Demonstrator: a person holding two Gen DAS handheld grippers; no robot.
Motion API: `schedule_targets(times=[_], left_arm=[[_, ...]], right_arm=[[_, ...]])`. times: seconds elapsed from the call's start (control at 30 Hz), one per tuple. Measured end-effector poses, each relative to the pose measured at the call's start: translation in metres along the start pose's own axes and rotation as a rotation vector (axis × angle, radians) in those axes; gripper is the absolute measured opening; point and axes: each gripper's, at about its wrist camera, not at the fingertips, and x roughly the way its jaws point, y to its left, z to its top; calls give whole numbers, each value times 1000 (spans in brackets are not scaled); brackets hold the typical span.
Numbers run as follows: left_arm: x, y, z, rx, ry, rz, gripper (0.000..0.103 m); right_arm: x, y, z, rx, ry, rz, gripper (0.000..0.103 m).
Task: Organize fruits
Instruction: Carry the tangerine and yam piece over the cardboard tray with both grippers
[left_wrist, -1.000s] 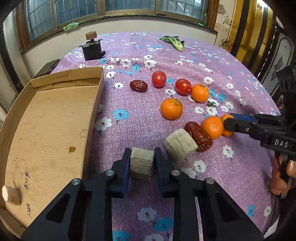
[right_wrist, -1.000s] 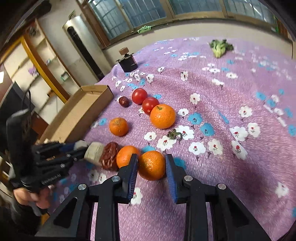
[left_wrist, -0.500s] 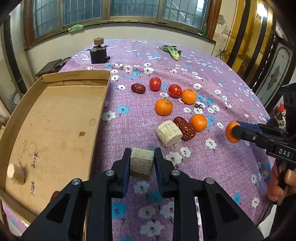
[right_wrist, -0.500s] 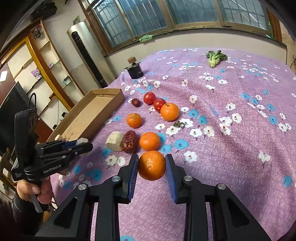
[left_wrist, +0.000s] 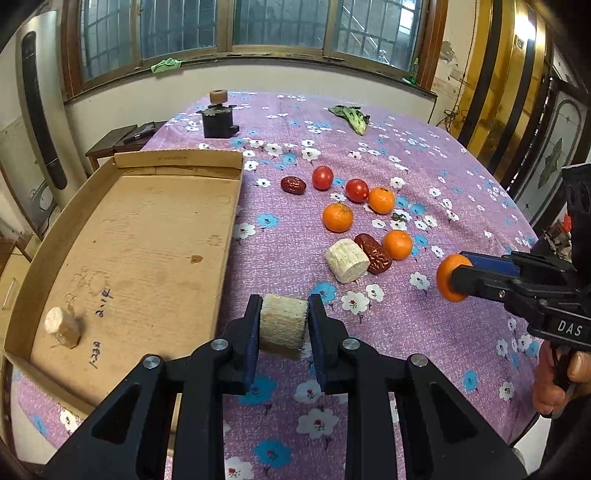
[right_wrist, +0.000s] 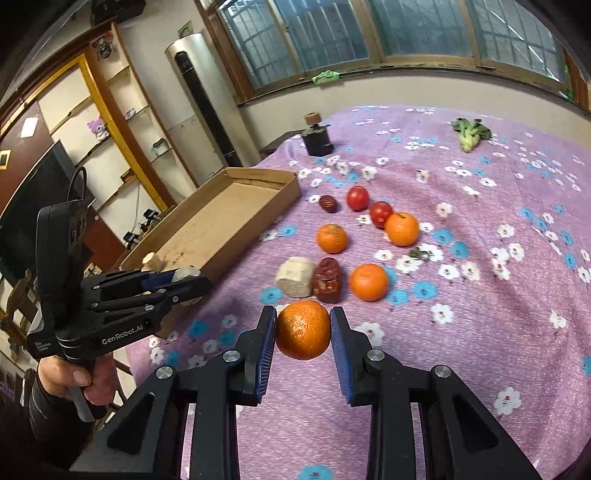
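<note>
1. The left gripper (left_wrist: 283, 325) was found clamped on a pale cylindrical chunk (left_wrist: 283, 326), held between its fingers above the purple flowered surface (left_wrist: 424, 177), just right of the near part of the cardboard tray (left_wrist: 129, 243).
2. The right gripper (right_wrist: 303, 330) was found closed on an orange (right_wrist: 303, 329), held clear of the surface at the near edge of the fruit group.
3. One pale chunk (left_wrist: 61, 326) was noted inside the tray, at its near left corner.
4. On the surface, a second pale chunk (left_wrist: 347, 260) was seen touching a red date (left_wrist: 375, 253), with an orange (left_wrist: 398, 244) just beside the date on the right.
5. Farther off, two more oranges (left_wrist: 337, 217), two tomatoes (left_wrist: 322, 177) and a second date (left_wrist: 293, 185) were recorded, lying apart from the tray.
6. A leafy green vegetable (left_wrist: 352, 117) and a dark block-shaped object (left_wrist: 218, 120) were noted at the far end of the surface.
</note>
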Motion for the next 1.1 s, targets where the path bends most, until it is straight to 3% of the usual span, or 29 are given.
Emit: schedule_targets(times=[0.63, 1.1], left_arm=[[-19, 35, -4, -70, -40, 39, 22], [-23, 93, 1, -172, -63, 106, 22]], right_arm=[[17, 56, 16, -94, 8, 81, 30], [45, 94, 36, -159, 23, 141, 30]])
